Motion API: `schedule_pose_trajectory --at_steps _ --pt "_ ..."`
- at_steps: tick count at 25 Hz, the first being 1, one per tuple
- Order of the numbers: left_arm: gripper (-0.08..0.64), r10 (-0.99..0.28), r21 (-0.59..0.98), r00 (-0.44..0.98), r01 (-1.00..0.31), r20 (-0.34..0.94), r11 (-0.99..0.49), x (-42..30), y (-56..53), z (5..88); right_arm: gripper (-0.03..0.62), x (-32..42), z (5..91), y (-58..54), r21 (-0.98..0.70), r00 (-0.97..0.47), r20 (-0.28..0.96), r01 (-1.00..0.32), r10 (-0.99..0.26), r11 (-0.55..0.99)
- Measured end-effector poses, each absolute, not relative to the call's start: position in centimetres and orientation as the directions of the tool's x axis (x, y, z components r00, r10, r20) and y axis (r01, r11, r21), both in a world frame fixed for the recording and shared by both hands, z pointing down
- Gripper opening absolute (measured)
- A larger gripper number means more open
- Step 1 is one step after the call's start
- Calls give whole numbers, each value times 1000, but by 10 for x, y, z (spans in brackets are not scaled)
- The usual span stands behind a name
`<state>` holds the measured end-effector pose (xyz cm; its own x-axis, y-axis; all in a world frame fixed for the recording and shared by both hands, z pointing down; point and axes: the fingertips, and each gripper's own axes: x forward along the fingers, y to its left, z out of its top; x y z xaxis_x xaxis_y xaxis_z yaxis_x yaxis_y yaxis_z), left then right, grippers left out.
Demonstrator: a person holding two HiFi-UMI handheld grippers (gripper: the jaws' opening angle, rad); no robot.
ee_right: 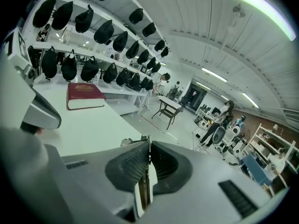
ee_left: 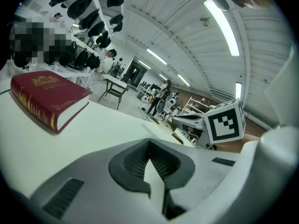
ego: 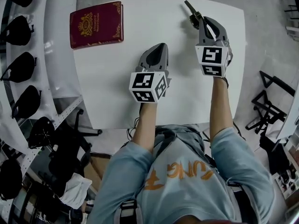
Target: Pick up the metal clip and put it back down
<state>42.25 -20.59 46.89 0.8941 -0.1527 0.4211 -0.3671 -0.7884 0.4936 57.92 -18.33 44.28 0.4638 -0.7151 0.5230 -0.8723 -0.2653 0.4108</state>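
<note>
right gripper [ego: 202,22] is clamping the metal clip [ego: 191,10] poking past its tips, left gripper [ego: 161,48] is idling closed, empty

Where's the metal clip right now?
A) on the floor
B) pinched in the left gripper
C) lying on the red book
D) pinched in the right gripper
D: the clip sticks out of the right gripper, which is shut on it; the left gripper holds nothing.

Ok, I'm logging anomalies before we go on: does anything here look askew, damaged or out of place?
Nothing stands out. The red book lies closed and flat on the white table, the metal clip is pinched in the right gripper's jaws near the far edge, and the left gripper is shut on nothing.
</note>
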Motion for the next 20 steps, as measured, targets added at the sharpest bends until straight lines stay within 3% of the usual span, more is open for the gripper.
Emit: schedule_pose_trajectory --at_steps 20 --pt "21 -125 481 878 -366 462 -797 460 -198 498 37 619 481 -202 446 414 493 -876 -765 -187"
